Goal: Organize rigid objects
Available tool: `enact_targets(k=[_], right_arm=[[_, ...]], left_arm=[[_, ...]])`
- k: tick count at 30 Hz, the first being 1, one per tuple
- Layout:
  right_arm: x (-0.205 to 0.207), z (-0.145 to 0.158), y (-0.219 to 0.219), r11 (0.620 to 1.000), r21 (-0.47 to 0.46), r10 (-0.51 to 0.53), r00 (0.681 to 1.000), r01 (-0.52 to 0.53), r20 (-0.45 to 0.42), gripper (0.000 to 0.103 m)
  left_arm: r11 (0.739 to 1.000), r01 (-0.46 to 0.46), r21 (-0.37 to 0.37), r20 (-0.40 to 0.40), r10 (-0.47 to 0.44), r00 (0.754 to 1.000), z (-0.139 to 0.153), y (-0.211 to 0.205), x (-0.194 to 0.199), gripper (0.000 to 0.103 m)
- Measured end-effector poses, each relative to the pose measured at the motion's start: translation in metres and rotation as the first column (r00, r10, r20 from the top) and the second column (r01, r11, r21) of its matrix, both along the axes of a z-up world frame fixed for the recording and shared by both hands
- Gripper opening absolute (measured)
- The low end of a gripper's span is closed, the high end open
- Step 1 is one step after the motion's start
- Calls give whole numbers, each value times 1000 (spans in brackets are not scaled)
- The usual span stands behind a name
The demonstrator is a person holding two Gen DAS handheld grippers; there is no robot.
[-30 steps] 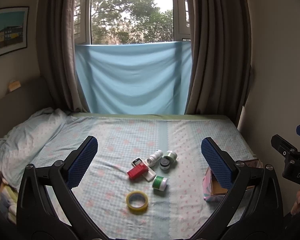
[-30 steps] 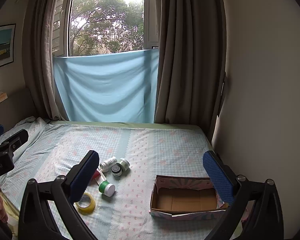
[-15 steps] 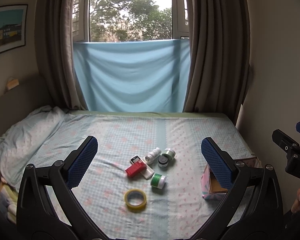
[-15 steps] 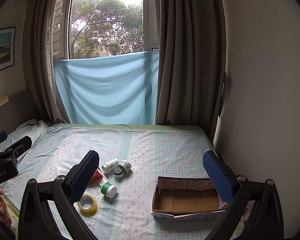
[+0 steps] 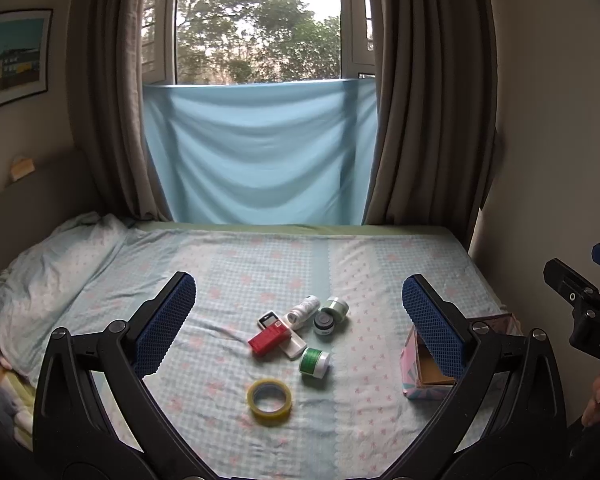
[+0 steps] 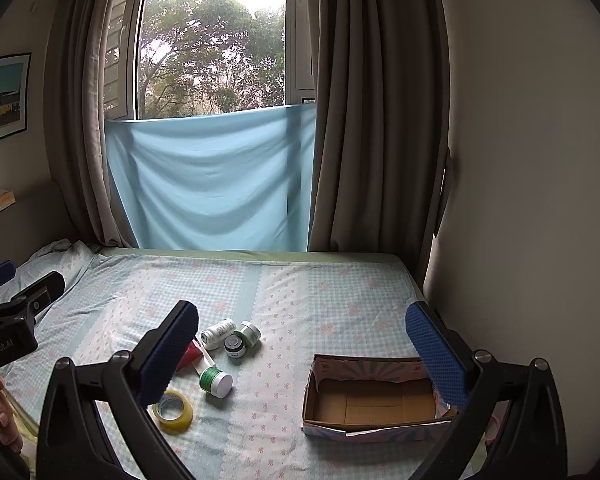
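Note:
A small pile lies on the bed: a red box (image 5: 269,339) on a white remote (image 5: 284,334), a white bottle (image 5: 303,310), a dark jar (image 5: 324,323), a pale green jar (image 5: 335,307), a green spool (image 5: 314,362) and a yellow tape roll (image 5: 269,396). An open cardboard box (image 6: 374,396) stands to their right. My left gripper (image 5: 299,320) is open and empty, above and short of the pile. My right gripper (image 6: 302,354) is open and empty, short of the cardboard box. The pile also shows in the right wrist view, with the tape roll (image 6: 175,411) and green spool (image 6: 215,381).
The bed (image 5: 260,264) has a checked sheet and a pillow (image 5: 56,268) at the left. A wall (image 6: 532,200) runs close along the right of the bed. Curtains (image 5: 424,120) and a blue cloth (image 5: 260,152) hang at the far end.
Both grippers have lifted and tilted up slightly, so the bed and objects sit a little lower in both views. Nothing on the bed has moved.

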State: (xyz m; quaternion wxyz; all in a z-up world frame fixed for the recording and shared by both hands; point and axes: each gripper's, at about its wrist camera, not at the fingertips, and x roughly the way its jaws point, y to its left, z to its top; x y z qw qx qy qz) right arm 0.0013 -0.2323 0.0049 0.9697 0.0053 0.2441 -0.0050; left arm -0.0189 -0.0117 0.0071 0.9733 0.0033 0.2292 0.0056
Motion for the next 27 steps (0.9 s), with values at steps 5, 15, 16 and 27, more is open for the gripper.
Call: enact_targets(k=[5,15,16,27], right_arm=[[0,0,0,1000,0,-2,1000,2,3,103],[0,-2,2,1000,-7,-6,1000,6,9,103],[0,-2,2,1000,-7,-6,1000,6,9,103],[3,-3,4,1000,-23,-10,1000,10,5,103]], left_arm=[[1000,9,-2,-2,-9,1000,-1,0,1,103],[1000,18,-8,-9,-18,1000,-2,2,4,103],[1000,19,-8,-10,-20,1000,-2,2,4,103],[999,29,-13,-25,-29,999,-6,1,7,103]])
